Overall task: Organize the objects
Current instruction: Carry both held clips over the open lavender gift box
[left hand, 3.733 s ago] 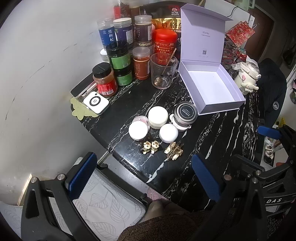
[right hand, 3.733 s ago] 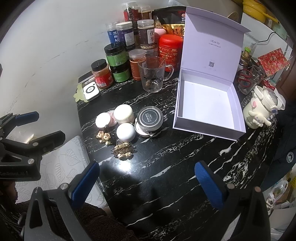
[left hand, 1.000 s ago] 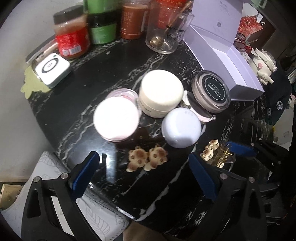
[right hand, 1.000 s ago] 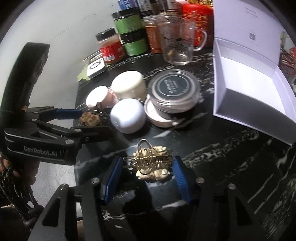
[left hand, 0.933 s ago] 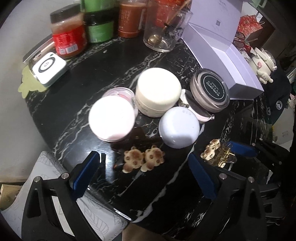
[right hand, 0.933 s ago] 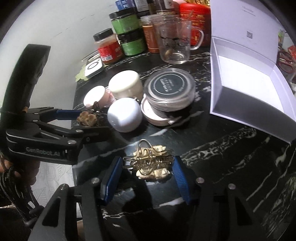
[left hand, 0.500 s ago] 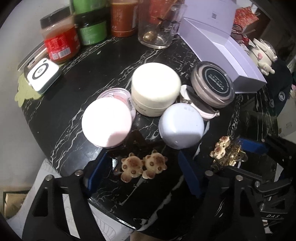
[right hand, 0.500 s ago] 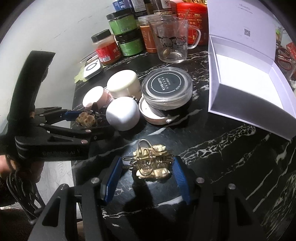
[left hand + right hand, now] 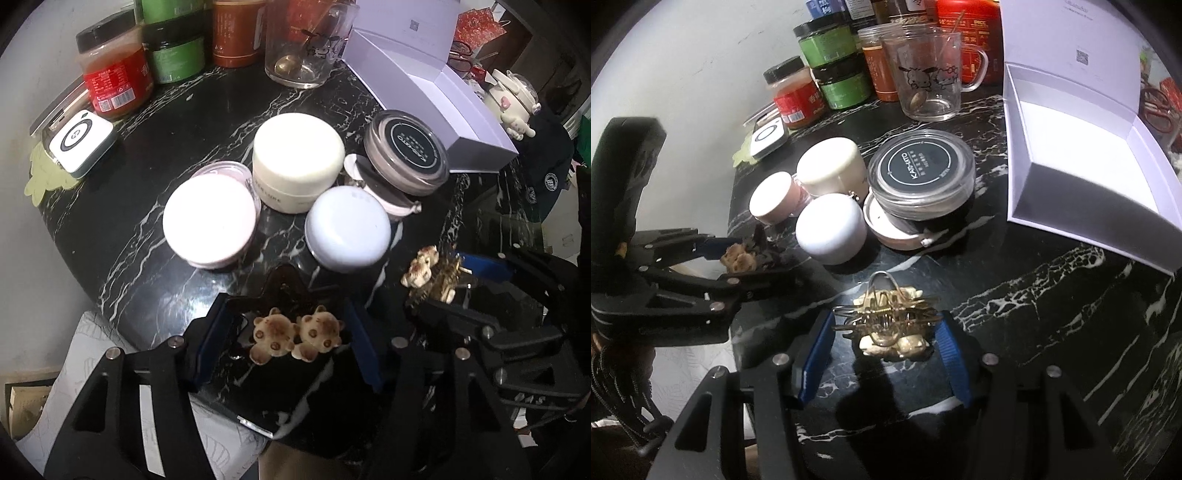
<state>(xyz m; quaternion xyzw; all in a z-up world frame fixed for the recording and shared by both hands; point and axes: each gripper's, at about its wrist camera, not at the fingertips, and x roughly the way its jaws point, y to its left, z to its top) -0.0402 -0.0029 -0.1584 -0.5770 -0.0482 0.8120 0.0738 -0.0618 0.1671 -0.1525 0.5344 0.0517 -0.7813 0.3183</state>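
My left gripper (image 9: 290,341) is shut on a dark hair clip with two brown bears (image 9: 295,335), held just above the table's front edge; it also shows in the right wrist view (image 9: 738,258). My right gripper (image 9: 884,334) is shut on a gold hair clip with cream bears (image 9: 886,325), seen in the left wrist view too (image 9: 432,273). An open lilac box (image 9: 1082,155) stands at the right. Cosmetic jars sit in the middle: a pink one (image 9: 210,218), a cream one (image 9: 295,158), a pale blue one (image 9: 347,227) and a black-lidded one (image 9: 406,151).
The black marble table (image 9: 1034,295) carries a glass mug (image 9: 931,74), several food jars (image 9: 831,62) along the back wall, and a small white square device (image 9: 81,140) at the left. A white figurine (image 9: 513,99) stands past the box.
Both grippers moved in from well back and closed: the left on the brown bear clip, the right on the gold clip. In the last half second the left jaws shut and lifted the clip.
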